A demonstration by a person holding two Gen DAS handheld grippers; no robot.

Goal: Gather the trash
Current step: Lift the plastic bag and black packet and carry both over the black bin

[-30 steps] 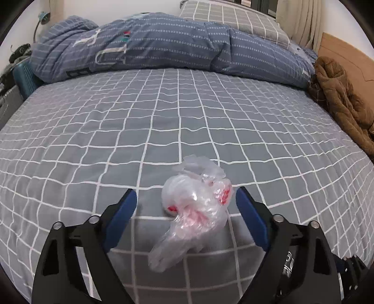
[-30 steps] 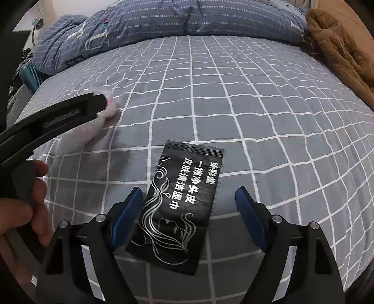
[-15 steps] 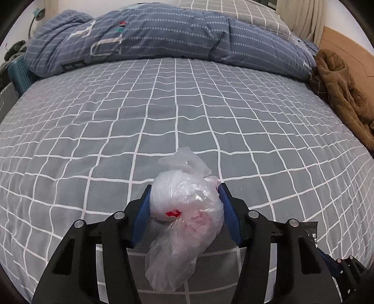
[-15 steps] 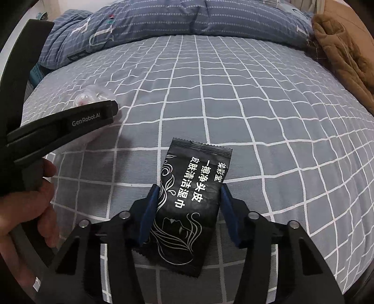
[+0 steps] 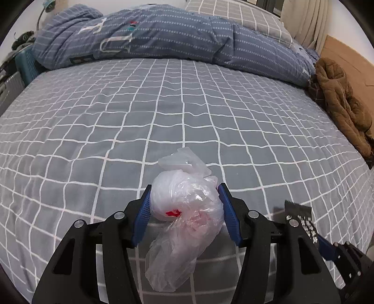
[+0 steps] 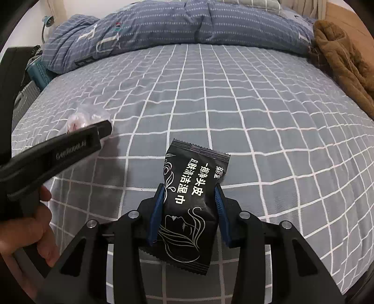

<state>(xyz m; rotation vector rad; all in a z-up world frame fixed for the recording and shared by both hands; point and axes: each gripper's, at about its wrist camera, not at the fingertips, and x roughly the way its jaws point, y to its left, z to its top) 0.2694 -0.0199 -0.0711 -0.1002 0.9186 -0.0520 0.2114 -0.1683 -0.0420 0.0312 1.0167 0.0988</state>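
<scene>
A crumpled clear plastic bag (image 5: 187, 205) with red print sits between the blue pads of my left gripper (image 5: 185, 187), which is shut on it just above the grey checked bedsheet (image 5: 187, 105). In the right wrist view a black wet-wipe packet (image 6: 191, 163) with white lettering stands between the pads of my right gripper (image 6: 189, 187). Its jaws are closing and the pads press on the packet's sides. One finger (image 6: 70, 147) of the left gripper shows at the left of that view, with the bag (image 6: 79, 119) at its tip and a person's hand (image 6: 35, 233) below.
A rolled blue quilt (image 5: 163, 35) and a checked pillow (image 5: 233, 14) lie across the far end of the bed. A brown coat (image 5: 339, 105) is heaped at the right edge. A teal crate (image 5: 25, 63) stands off the bed's far left corner.
Both grippers stood open around their items and have closed onto them. The left one has come up slightly with the bag; the right has squeezed tighter on the packet.
</scene>
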